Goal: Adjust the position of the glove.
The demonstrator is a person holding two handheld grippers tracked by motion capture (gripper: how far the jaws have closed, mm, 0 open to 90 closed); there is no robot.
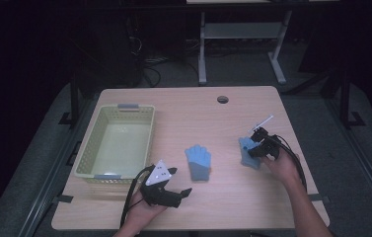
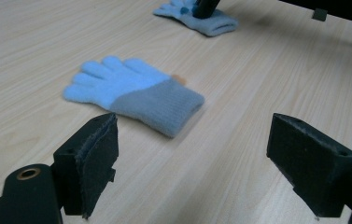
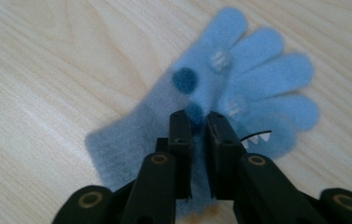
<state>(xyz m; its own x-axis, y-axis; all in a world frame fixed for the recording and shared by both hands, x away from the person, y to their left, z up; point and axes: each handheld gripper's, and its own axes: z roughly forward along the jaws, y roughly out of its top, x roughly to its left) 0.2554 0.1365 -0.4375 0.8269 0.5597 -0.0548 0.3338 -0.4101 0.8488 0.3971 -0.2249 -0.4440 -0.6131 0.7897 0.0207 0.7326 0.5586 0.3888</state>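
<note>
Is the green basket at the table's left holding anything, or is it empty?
Empty. The high view shows the basket with a bare floor inside; both gloves lie out on the table.

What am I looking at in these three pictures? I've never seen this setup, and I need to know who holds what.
A person sits at a pale wooden table with a hand-held two-jaw tool in each hand. The high view looks down from above the person's side. The other two pictures come from small cameras that ride on the tools and look along their black jaws.

The right gripper has its jaws pinched shut on a fold of the blue knitted glove with dark dots and a toothy mouth, which lies on the table.

The left gripper is open and holds nothing; the plain blue knitted glove with a grey cuff lies ahead of it.

A pale green plastic basket stands at the left of the table.
</note>
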